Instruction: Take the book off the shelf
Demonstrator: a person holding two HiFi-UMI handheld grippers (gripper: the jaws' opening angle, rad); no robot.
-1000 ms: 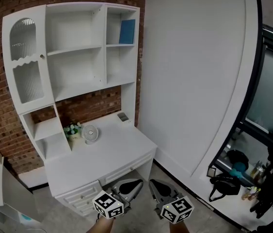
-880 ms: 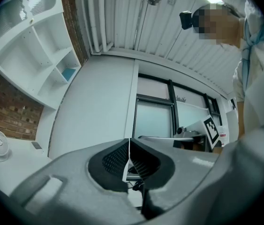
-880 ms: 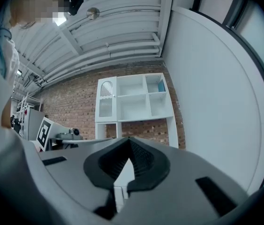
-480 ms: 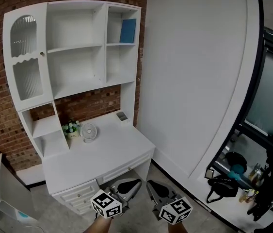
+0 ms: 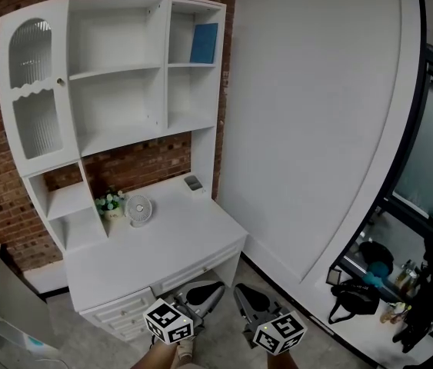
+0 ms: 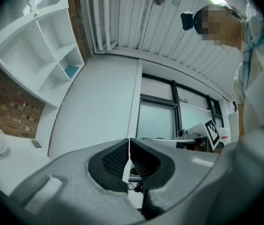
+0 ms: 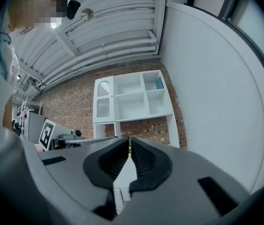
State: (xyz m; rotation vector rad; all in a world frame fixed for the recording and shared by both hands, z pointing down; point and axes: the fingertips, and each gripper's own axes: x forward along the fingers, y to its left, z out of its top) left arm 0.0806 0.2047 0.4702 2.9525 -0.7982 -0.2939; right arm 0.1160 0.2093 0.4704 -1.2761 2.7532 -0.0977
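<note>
Left claw (image 5: 214, 289) and right claw (image 5: 241, 292) hang low at the near edge of the head view, side by side, each behind its marker cube, both short of the white desk (image 5: 178, 241). In its own view the left claw's dark ribbed pads are pressed together with nothing between them. The right claw is likewise closed to a hairline slit and carries nothing.

On the desk's top stand a small round white fan (image 5: 139, 208) and, just beside it, a little green plant with pale flowers (image 5: 110, 204). A small dark flat object (image 5: 194, 183) lies nearer the right wall.

Above rises the white wooden shelf unit (image 5: 116, 74), backed by red brick. The flat blue book (image 5: 204, 43) stands upright in the top right compartment, close to that compartment's right side, well apart from both claws.

By my reading, the task has hardly begun. The book sits untouched on the shelf, so the reach up, the opening of a claw, the grasp and the lift-off all remain to be done.
</note>
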